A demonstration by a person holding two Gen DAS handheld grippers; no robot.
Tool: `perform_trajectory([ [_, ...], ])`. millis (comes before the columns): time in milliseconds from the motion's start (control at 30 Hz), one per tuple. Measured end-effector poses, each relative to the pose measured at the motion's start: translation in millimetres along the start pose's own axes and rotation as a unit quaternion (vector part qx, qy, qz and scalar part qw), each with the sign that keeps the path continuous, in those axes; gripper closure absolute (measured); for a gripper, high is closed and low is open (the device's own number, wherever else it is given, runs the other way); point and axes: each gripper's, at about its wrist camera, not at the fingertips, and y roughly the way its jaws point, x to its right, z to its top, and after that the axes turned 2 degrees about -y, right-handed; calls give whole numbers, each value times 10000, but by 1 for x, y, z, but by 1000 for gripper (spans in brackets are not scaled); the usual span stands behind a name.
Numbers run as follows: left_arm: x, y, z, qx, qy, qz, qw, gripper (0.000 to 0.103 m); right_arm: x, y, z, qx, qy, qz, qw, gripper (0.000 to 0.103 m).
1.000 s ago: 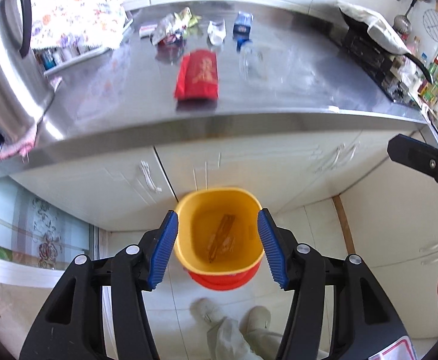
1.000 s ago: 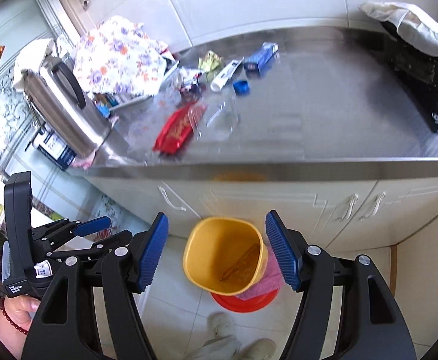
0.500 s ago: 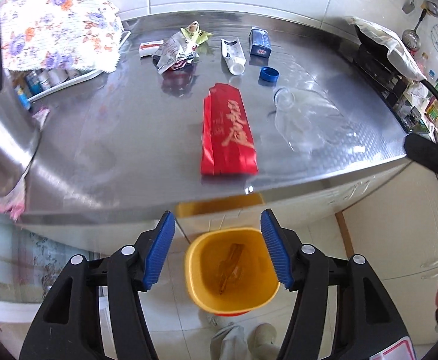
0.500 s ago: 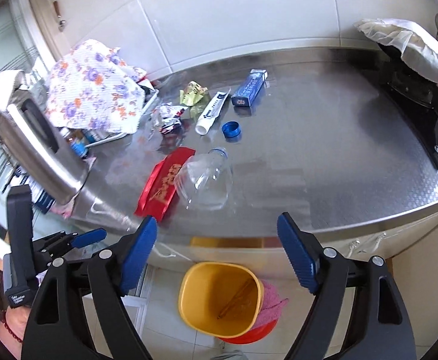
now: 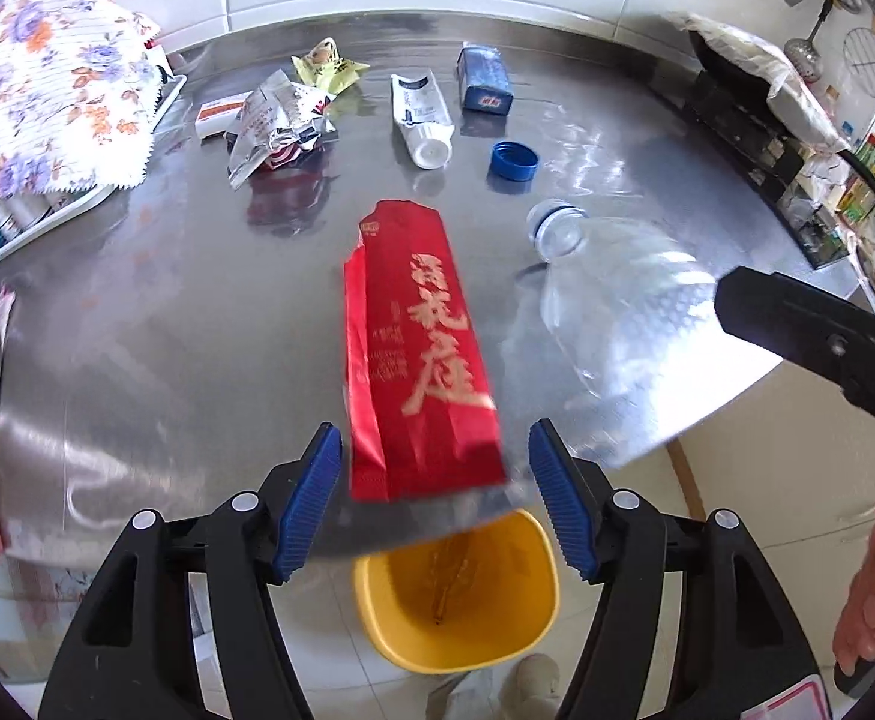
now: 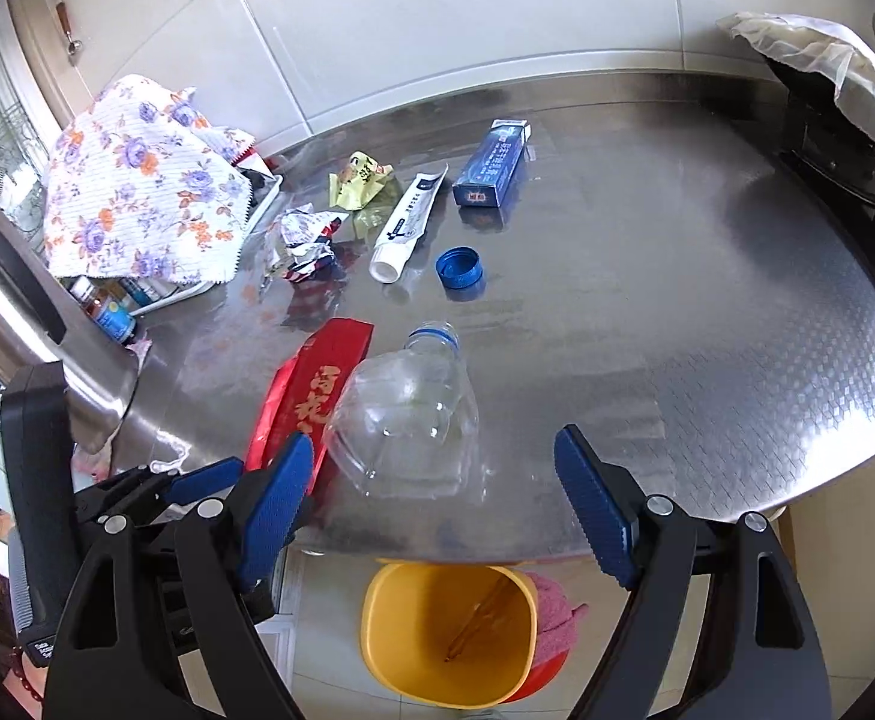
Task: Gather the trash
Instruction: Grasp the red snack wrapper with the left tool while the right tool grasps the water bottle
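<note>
A red packet (image 5: pixel 419 348) with gold lettering lies on the steel counter (image 5: pixel 167 312). Its near end sits between the fingers of my left gripper (image 5: pixel 434 429), whose jaws are opening, pads clear of it. Beside it lies a crushed clear bottle (image 6: pixel 407 414), just ahead of my right gripper (image 6: pixel 432 437), which is open wide and empty. Farther back are a blue cap (image 5: pixel 515 160), a toothpaste tube (image 5: pixel 422 120), a blue box (image 5: pixel 485 81) and crumpled wrappers (image 5: pixel 275 126). A yellow bin (image 6: pixel 389 618) stands on the floor below the counter edge, something brown inside.
A floral cloth (image 5: pixel 35 90) covers a rack at the back left. A steel kettle (image 6: pixel 17 324) stands at the left edge. A stove with a white cloth (image 6: pixel 827 138) fills the right end. A pink rag (image 6: pixel 551 618) hangs beside the bin.
Both grippers have come forward from above the floor bin to over the counter's front edge. The red packet and the bottle now lie close ahead. Both pairs of jaws stand wider.
</note>
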Motion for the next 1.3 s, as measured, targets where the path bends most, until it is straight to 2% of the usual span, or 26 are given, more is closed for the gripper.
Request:
perform_trajectory([
  [400, -27, 23, 30, 122, -82, 379, 9992, 39, -12, 33, 12, -179, -28, -92, 9998, 20],
  [633, -46, 30, 42, 162, -121, 636, 9978, 39, -13, 59, 11, -381, -11, -298, 9988, 20],
  [1000, -59, 40, 59, 176, -205, 687, 9973, 32, -16, 80, 11, -475, -129, -501, 9975, 21],
  [1233, -60, 47, 71, 185, -72, 645, 9977, 32, -24, 83, 12, -475, -382, -503, 9969, 37],
  [1300, -60, 49, 75, 186, -50, 632, 9978, 33, -25, 83, 12, -471, -422, -528, 9966, 38],
])
